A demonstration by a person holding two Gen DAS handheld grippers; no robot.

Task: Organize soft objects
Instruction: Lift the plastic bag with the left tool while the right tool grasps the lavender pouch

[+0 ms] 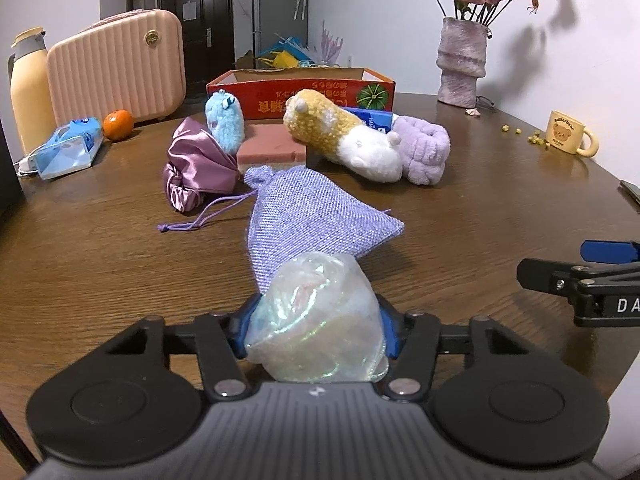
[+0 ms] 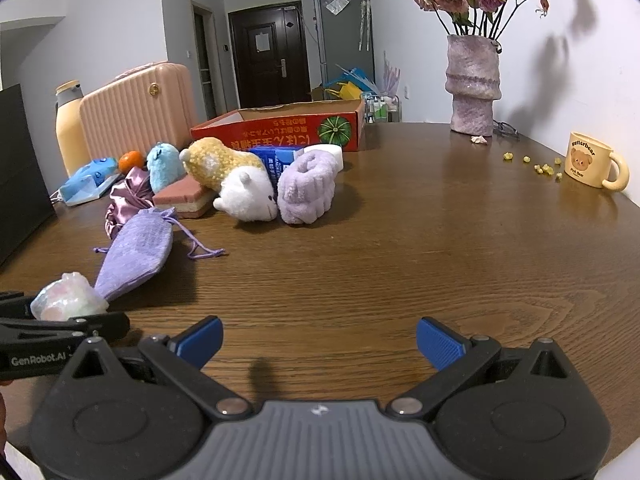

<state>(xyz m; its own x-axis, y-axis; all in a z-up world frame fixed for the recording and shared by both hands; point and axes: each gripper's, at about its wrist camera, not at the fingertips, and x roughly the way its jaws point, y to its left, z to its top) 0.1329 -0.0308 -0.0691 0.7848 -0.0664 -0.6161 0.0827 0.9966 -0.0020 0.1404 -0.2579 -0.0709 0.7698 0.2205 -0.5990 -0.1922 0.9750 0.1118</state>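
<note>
the left gripper [image 1: 316, 320] was clenched on an iridescent pouch [image 1: 316, 320] just in front of the lilac burlap bag [image 1: 316, 216], the right gripper [image 2: 319, 340] released, so lifting it clear over that bag toward the red box [image 1: 300, 92] seemed wisest.

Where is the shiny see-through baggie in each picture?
Left wrist view: the shiny baggie sits bottom centre, pinched in the left gripper.
Right wrist view: the same baggie is at the far left edge, low down, in the left gripper seen from the side.
Shared landmark: the lilac drawstring pouch lies just beyond the baggie in both.
</note>
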